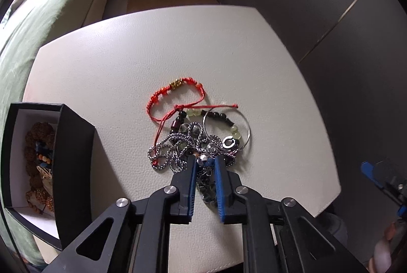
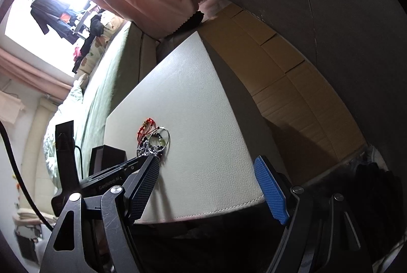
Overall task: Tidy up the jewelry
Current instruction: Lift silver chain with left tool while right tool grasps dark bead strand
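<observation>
Judging progress, we see some jewelry in the black box [image 1: 73,171] at lower left; the tangled pile [image 1: 195,138] remains mid-counter [image 1: 127,49], left hand-held gripper [image 1: 205,163] pinching it, right hand-held gripper [image 2: 207,186] wide.

Cream leather-look stool top [image 1: 106,74] carrying a jewellery heap and a box

Ahead of the left jaws a red knotted cord bracelet with gold beads [image 1: 175,92] lies flat on the padded, stitched-edge surface, and nearer them a thin silver hoop bangle [image 1: 248,128] overlaps a string of dark and pale green beads [image 1: 218,118]. A tangled silver rope chain [image 1: 175,146] lies just at the jaw tips. Well to their left stands an open black cardboard box with a white lining [image 1: 73,158]. Between the right jaws the surface lies bare.
</observation>
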{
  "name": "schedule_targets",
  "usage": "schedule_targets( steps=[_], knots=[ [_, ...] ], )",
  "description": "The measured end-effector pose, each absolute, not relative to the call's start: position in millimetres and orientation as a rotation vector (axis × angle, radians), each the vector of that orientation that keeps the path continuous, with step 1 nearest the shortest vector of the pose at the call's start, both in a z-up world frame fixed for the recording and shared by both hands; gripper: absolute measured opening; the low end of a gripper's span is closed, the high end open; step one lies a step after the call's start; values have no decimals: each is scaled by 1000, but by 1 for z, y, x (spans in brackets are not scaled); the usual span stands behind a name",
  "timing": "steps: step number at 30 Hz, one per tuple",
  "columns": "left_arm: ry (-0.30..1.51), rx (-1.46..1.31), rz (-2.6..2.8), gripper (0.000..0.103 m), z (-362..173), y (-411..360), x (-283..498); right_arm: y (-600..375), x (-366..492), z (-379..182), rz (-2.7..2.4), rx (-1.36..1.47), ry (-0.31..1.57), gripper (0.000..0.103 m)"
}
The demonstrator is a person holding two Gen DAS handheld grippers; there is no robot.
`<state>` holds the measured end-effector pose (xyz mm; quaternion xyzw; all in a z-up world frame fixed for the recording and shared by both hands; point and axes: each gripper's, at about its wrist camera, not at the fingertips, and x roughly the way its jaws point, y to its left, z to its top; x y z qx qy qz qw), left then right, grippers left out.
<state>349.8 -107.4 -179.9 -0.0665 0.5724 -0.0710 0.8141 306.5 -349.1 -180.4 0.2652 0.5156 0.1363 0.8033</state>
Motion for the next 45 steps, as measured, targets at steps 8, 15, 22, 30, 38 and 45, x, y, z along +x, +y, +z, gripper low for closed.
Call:
schedule_targets(
  steps=[8, 15, 22, 30, 38, 45],
  knots=[
    [1151, -180, -172, 14, -151, -88, 341, -331, 311, -184, 324, 558, 1121, 78],
    [1078, -210, -175, 14, -120, -64, 329, -303, 320, -182, 372, 534, 1139, 78],
    [1011, -230, -146, 14, -89, -37, 324, -265, 325, -184, 425, 476, 1168, 76],
    [951, -247, -125, 14, -60, -11, 314, -221, 331, -202, 465, 403, 1233, 65],
    [896, -248, -108, 14, -32, 11, 301, -186, 334, -220, 459, 333, 1285, 53],
    [843, -240, -109, 14, -5, 18, 294, -174, 338, -229, 440, 280, 1324, 11]
  ],
)
